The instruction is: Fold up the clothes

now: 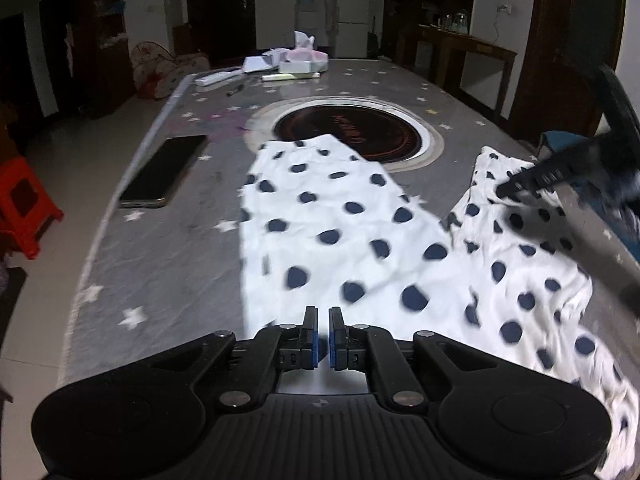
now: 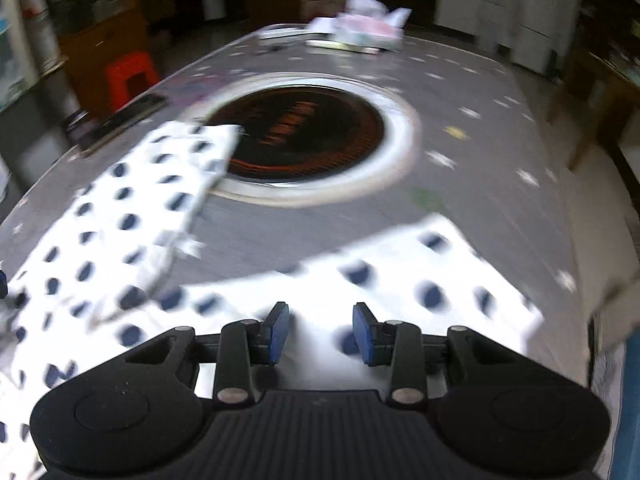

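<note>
The polka-dot trousers (image 1: 360, 240) lie spread on the bench (image 1: 160, 248), both legs running away from the left tongs (image 1: 323, 336) toward the round hob (image 1: 344, 132), so each leg can be taken from the near end. The left tongs are pressed together with nothing visibly between them, hovering over the near edge of the cloth. The right tongs (image 2: 320, 334) stand spread and empty over the right leg, probably having let go to let it settle flat. A phone (image 1: 164, 172) lies left, clear of the cloth.
</note>
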Demonstrator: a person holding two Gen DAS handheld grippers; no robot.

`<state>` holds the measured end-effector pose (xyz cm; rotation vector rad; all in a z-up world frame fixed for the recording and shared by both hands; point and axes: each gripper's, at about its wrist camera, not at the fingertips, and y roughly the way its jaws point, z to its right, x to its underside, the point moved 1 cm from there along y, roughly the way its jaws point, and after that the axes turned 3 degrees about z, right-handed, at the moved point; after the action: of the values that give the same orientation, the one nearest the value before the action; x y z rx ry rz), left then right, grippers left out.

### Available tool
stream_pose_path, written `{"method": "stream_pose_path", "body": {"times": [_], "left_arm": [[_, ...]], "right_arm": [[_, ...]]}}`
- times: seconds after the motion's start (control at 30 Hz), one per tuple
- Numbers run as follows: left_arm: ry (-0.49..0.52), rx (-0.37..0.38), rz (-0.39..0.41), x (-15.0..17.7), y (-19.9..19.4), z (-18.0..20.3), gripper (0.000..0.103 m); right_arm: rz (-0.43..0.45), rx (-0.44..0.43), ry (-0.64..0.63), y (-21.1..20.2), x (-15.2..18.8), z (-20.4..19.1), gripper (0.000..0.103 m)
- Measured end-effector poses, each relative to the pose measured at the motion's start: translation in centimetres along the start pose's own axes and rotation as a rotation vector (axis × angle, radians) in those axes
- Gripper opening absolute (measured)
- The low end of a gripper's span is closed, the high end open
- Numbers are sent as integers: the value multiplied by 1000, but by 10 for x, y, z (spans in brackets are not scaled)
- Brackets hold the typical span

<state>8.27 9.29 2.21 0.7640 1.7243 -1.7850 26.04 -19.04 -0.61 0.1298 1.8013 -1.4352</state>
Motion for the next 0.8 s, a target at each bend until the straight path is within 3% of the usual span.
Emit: {"method": "stream_pose_path", "body": {"times": [0.17, 0.37, 0.57, 0.7, 0.8], "left_arm": [[-17, 0, -20, -15, 33, 7, 7], [-53, -21, -21, -30, 63, 1, 7], [-25, -121, -5, -33, 80, -4, 7], [-24, -192, 9, -34, 84, -13, 7], [-27, -219, 11, -35, 85, -17, 7]], "right_arm": [[26, 50, 72, 1, 17, 37, 39], [81, 55, 91, 17, 10, 54, 41], [119, 95, 75, 35, -6, 61, 45], [156, 187, 30, 47, -14, 62, 46], [164, 199, 33, 42, -16, 62, 46]]}}
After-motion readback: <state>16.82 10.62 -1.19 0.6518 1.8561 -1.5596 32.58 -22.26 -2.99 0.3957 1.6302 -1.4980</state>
